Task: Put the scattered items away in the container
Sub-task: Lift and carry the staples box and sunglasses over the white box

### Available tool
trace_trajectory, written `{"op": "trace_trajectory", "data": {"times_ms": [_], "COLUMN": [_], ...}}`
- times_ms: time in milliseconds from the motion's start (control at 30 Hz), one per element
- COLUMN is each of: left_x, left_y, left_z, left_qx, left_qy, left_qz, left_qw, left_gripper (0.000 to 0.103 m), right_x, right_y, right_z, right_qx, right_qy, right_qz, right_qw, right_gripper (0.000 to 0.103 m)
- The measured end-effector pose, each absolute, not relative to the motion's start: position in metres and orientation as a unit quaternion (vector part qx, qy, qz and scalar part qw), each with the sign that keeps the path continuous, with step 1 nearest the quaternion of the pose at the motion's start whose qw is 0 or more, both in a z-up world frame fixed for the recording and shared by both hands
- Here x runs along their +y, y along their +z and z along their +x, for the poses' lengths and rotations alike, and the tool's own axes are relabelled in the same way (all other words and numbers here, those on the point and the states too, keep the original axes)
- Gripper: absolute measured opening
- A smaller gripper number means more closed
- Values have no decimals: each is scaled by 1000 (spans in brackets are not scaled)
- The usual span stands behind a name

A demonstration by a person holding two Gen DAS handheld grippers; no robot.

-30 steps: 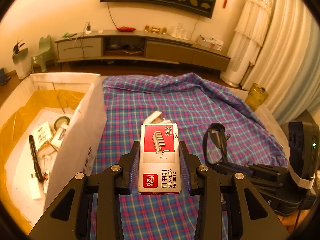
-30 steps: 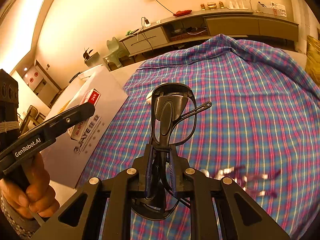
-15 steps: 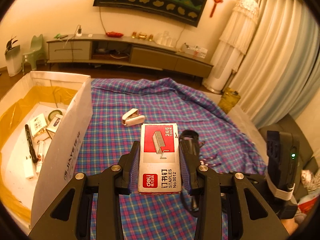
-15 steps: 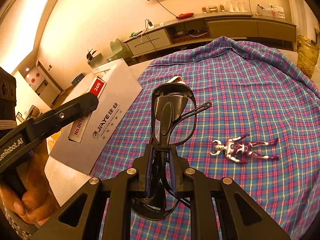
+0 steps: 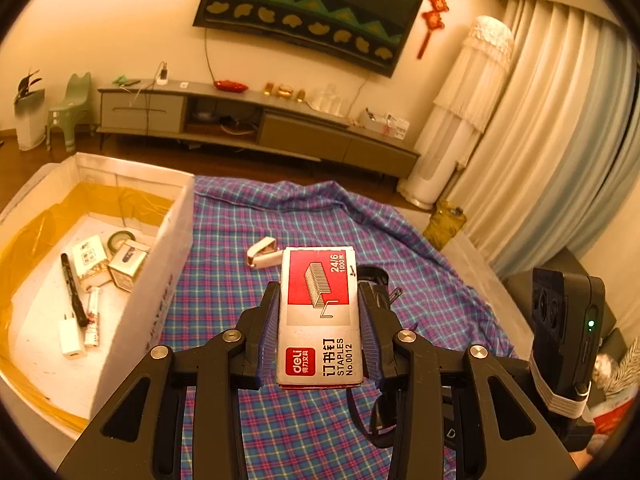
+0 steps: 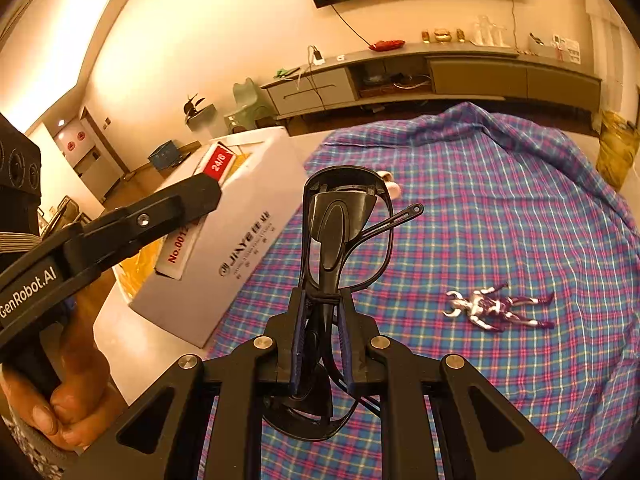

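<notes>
Staple box (image 5: 319, 312) clamped in left hand-held gripper (image 5: 319, 322); only right view shows glasses (image 6: 340, 240) clamped, toy figure (image 6: 496, 310).

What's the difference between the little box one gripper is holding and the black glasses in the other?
The staples box is a flat red and white carton with printed text; the sunglasses are a black open frame with dark lenses. The left gripper clamps the box across its wide sides, while the right gripper pinches the folded sunglasses narrowly. Both are held above the plaid cloth.

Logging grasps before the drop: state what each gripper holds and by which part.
The left gripper clamps the staples box across its long sides, near the lower end. The right gripper pinches the folded black sunglasses around the middle of the frame.
</notes>
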State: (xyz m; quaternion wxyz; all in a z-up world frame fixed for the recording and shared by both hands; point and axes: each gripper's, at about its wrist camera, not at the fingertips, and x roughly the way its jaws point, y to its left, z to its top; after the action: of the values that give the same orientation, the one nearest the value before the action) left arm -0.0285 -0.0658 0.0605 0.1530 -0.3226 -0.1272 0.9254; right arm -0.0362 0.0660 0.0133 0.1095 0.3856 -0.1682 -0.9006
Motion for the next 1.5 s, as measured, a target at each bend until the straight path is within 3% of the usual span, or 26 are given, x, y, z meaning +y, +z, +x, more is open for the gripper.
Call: {"op": "trace_trajectory", "data": {"times_ms": [1500], "left_x": [-187], "left_y": [95], "left_z": [-7], "left_qx": [-262], "left_qy": [918], "left_qz": [-267], "left_qw": [134], "left_gripper": [38], "right_x": [-50], "right_y": [85], "right_z": [-82], "right_qx": [-68], "right_qy": [-917], "right_qz": [360], "right_qw": [158], "right_gripper": [17]}}
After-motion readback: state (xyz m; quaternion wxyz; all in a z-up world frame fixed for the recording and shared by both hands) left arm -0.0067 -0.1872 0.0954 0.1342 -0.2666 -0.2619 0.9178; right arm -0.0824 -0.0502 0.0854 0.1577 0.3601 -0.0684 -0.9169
